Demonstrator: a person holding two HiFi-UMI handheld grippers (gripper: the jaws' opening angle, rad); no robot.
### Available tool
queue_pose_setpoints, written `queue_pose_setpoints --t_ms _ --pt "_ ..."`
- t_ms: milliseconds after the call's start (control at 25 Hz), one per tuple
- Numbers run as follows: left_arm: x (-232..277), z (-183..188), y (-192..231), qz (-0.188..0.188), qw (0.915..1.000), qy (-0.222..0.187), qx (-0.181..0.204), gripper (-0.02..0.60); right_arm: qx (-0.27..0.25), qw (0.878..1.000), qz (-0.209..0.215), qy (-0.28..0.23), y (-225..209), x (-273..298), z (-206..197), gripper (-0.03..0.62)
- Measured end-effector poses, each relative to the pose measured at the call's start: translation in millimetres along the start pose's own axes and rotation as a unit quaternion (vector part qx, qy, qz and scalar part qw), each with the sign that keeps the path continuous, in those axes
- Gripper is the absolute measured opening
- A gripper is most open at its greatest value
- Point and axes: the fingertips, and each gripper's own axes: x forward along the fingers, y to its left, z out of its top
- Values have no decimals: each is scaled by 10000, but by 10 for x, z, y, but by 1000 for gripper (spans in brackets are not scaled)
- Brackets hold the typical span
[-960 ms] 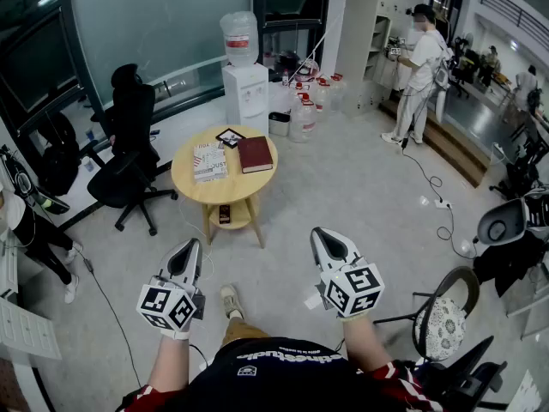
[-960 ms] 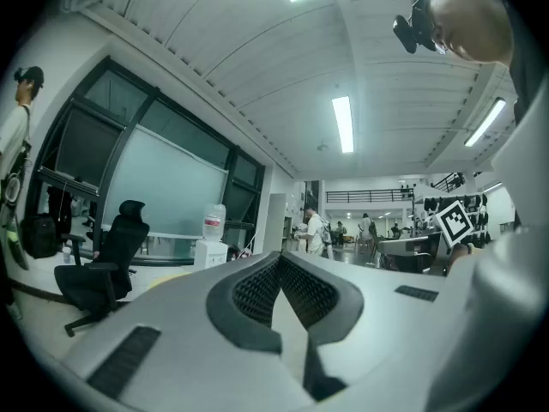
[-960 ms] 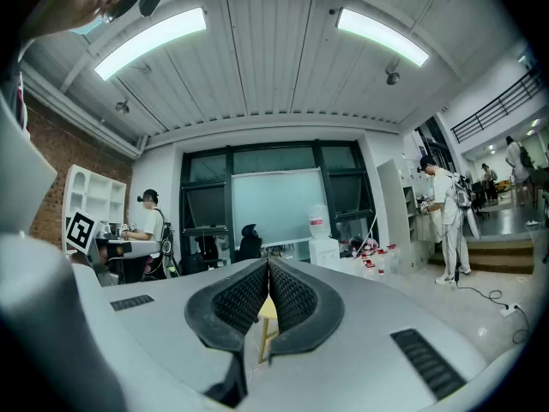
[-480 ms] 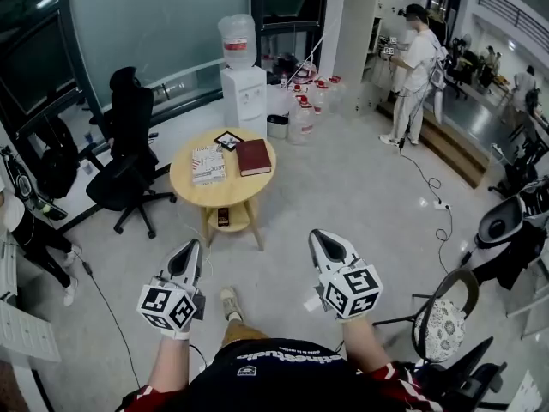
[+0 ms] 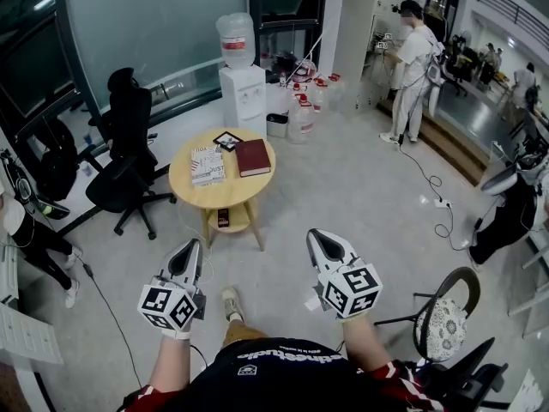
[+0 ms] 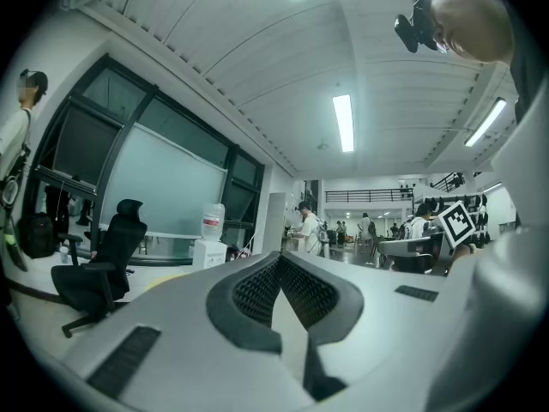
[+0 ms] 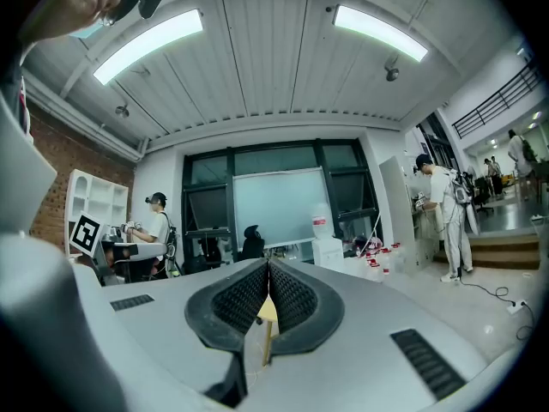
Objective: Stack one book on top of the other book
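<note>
The left gripper [image 5: 190,247] and right gripper [image 5: 322,237] are held level and near, each with jaws together on nothing, well apart from the far round yellow wooden bench [image 5: 244,188], where the dark red hardcover book [image 5: 255,155] lies just right of the white printed book [image 5: 209,163].

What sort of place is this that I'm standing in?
Most likely an open-plan office or lab lounge: a water cooler with spare bottles beside it, a black office chair, and a small round table out on the open floor.
</note>
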Motion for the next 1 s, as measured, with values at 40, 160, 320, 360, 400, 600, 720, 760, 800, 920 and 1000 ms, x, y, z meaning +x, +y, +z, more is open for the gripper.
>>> queue_pose_setpoints --t_ms 40,160,320,360,400,600,720,760,800,920,1000 --pt "10 -1 5 -4 10000 2 -5 17 4 10000 5 16 -1 12 -3 31" --pt "41 -8 22 -2 10000 0 -18 17 29 10000 7 43 -25 39 -6 31" --pt "92 -17 53 7 10000 -7 -38 17 43 10000 14 66 -58 95 -8 31" --pt "106 -19 59 9 10000 -7 -40 17 45 10000 26 72 -62 112 -8 31" --pt "119 -20 65 13 10000 -8 -38 17 45 10000 42 78 -65 128 -8 31" --pt "186 0 141 34 10000 -17 -36 17 49 9999 96 80 -68 241 19 31" --pt "236 11 221 48 10000 -18 -38 17 58 9999 107 59 -76 339 36 32" --pt "254 10 243 58 10000 -16 -38 17 68 9999 120 46 -81 370 42 31" --pt "271 6 262 69 10000 -10 -39 17 77 9999 136 38 -88 396 47 31" --pt "320 -17 300 100 9999 3 -51 17 77 9998 190 44 -112 467 46 31" --pt "353 -35 347 120 9999 12 -66 17 77 9997 219 64 -118 532 40 31"
